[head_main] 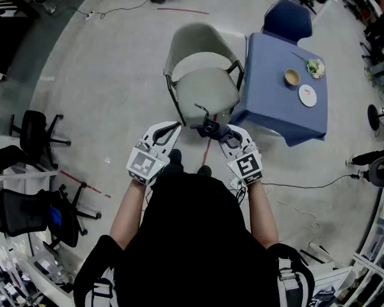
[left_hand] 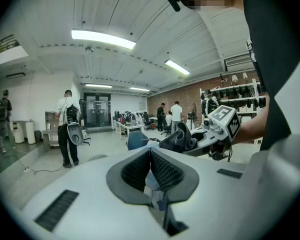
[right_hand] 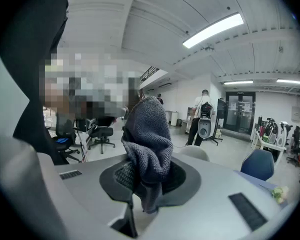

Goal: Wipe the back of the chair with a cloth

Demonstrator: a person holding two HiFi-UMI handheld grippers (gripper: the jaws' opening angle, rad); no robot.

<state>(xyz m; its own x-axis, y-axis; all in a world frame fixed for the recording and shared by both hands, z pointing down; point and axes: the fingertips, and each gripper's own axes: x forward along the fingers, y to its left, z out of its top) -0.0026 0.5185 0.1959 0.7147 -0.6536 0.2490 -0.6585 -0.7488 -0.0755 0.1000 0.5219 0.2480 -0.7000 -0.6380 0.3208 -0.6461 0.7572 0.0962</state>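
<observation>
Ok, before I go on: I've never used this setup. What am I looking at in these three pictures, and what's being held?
There is no robot arm. A person holds a two-jaw gripper in each hand. The top-down picture comes from a camera on the person's head. The other two come from cameras riding on each gripper, looking along its jaws. The right gripper is shut on a dark grey cloth. The left gripper is shut with nothing in it. Ahead stands the grey chair, beside a blue-covered table carrying a bowl and a plate.
</observation>
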